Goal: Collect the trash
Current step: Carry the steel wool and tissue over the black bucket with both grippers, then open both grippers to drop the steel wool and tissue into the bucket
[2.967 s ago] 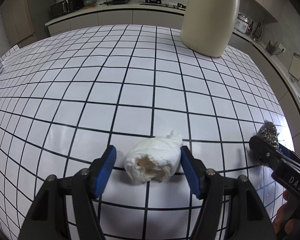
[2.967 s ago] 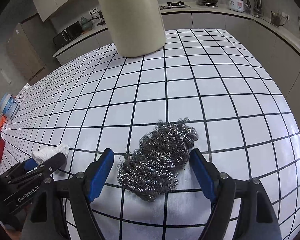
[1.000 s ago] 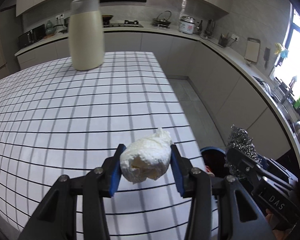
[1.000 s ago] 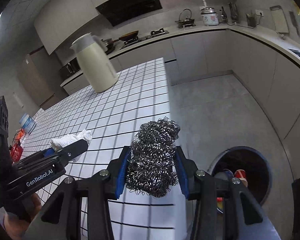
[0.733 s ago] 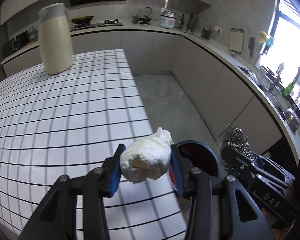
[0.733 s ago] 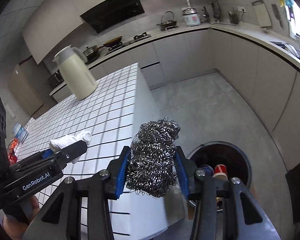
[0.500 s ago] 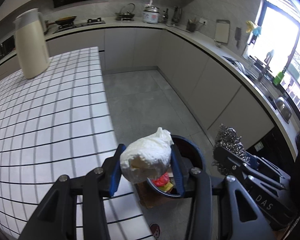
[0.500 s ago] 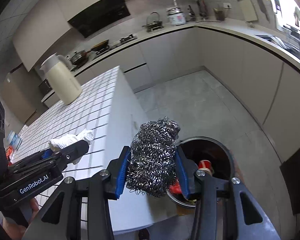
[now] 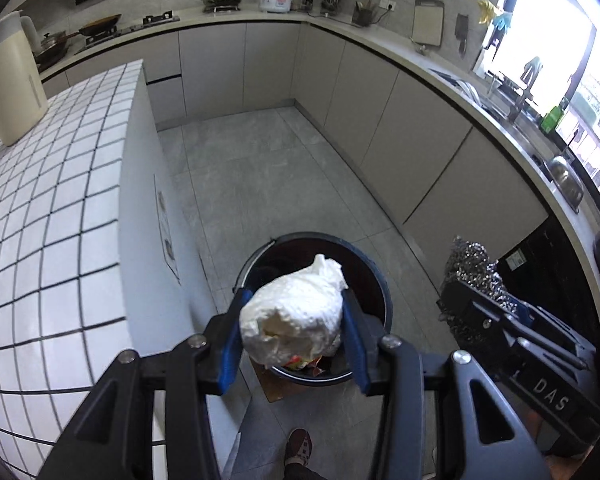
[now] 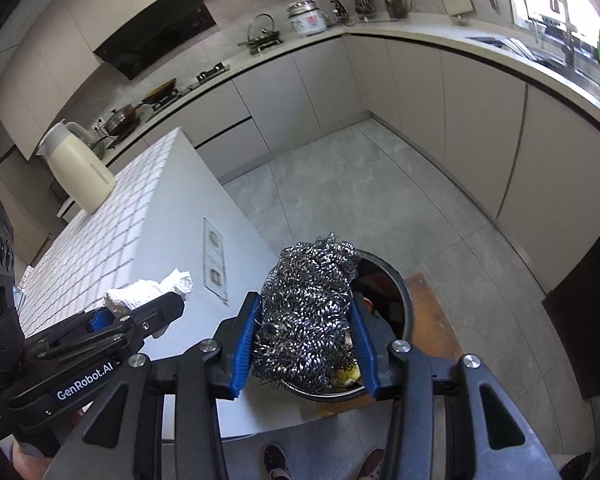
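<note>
A crumpled white paper wad (image 9: 294,318) is pinched between the blue pads of my left gripper (image 9: 292,340), which is shut on it and hangs over the dark round trash bin (image 9: 374,276) on the floor. My right gripper (image 10: 306,344) is shut on a ball of steel wool (image 10: 308,304) above the same trash bin (image 10: 402,300), which holds colourful scraps. In the left wrist view the right gripper (image 9: 472,312) with the steel wool (image 9: 474,268) sits at the right. In the right wrist view the left gripper (image 10: 148,312) with the paper wad (image 10: 148,290) sits at the left.
The white tiled counter (image 9: 40,216) ends just left of the bin, with a cream jug (image 9: 8,84) at its far end. Grey cabinets (image 9: 412,128) line the far wall and the right. A brown board (image 10: 432,320) lies under the bin. A person's shoes (image 10: 276,460) show below.
Both grippers have swung from over the counter's edge to over the floor bin and dropped lower, each still holding its load. The bin now lies right under the fingers.
</note>
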The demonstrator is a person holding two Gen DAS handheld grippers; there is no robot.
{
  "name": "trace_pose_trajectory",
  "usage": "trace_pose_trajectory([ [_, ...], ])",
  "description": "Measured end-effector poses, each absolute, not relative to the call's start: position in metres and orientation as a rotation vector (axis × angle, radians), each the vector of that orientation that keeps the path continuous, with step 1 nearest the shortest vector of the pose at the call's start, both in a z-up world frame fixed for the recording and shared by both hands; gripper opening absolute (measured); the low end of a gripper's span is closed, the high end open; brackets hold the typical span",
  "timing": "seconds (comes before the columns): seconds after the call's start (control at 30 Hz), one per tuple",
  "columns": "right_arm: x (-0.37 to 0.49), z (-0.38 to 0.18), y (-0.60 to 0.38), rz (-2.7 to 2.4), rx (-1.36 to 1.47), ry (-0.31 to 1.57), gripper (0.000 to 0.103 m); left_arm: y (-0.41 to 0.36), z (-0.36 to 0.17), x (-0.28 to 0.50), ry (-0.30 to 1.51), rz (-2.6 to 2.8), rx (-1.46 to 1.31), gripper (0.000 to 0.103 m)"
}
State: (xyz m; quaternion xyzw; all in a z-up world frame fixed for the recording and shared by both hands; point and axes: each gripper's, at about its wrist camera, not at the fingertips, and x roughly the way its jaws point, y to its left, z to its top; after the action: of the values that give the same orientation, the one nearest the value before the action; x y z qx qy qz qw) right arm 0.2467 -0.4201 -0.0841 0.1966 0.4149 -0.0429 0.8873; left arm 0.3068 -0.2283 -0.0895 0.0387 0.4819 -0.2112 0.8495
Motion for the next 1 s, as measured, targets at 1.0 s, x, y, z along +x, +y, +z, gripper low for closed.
trace_pose_trajectory([
  [1.0, 0.332, -0.213, -0.462, 0.010, 0.359, 1.016, 0.068, -0.273, -0.224, 0.353, 1.224, -0.238, 0.116, 0.067],
])
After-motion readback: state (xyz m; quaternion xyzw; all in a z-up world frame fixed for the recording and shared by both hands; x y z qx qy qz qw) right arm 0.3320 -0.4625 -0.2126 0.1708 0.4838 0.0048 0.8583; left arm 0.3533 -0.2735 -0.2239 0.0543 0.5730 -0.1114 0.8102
